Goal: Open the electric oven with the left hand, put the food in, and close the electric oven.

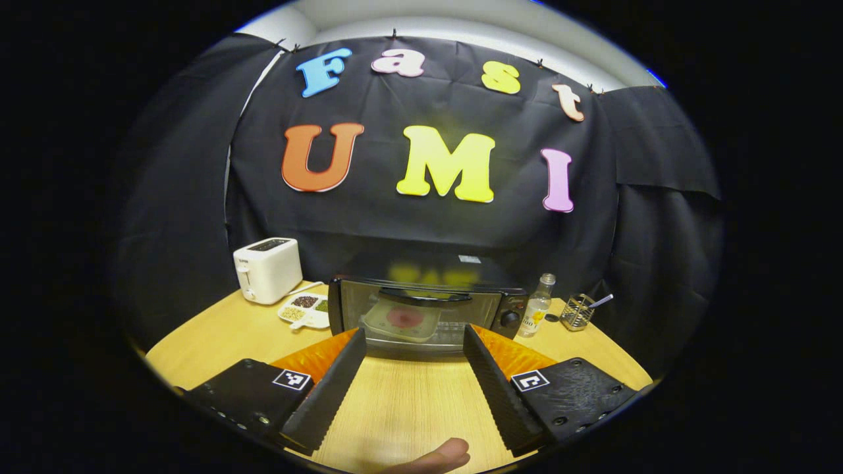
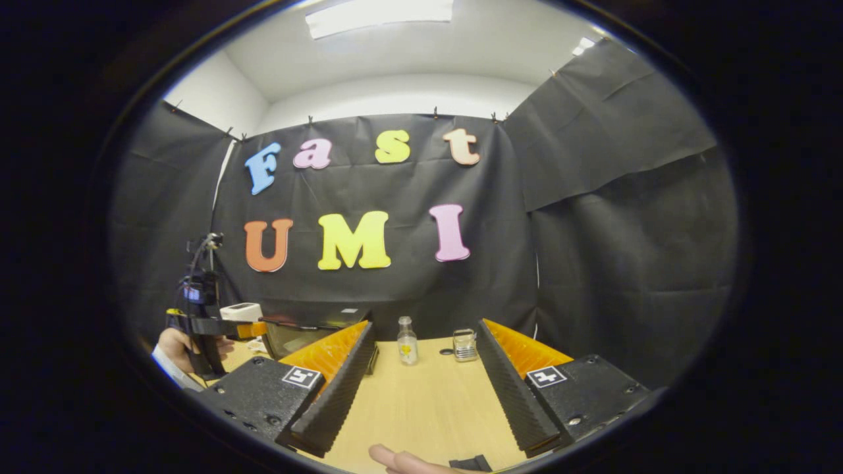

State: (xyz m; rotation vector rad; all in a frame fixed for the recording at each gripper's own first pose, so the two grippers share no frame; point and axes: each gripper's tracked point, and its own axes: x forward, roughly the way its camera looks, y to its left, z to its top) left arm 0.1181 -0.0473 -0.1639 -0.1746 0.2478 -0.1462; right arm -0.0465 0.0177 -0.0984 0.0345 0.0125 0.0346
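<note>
Facing the electric oven [image 1: 421, 315] at the middle of the left gripper view, the left claw [image 1: 413, 375] is hanging above the wooden bench [image 1: 408, 408] with its fingers spread wide and nothing between them. The oven's glass door is standing shut, and a tray of reddish food [image 1: 405, 319] is showing through it, inside. A white toaster [image 1: 268, 268] is sitting at left of the oven, with a divided dish [image 1: 304, 309] just beside it; a small bottle [image 1: 537, 308] and a wire holder [image 1: 578, 311] are standing at right. In the right gripper view, the right claw [image 2: 425, 375] is also gaping wide and empty above the bench, the bottle and a holder lying beyond its fingers. At lower left of that frame a hand [image 2: 174, 345] is gripping the other tool near the oven.
</note>
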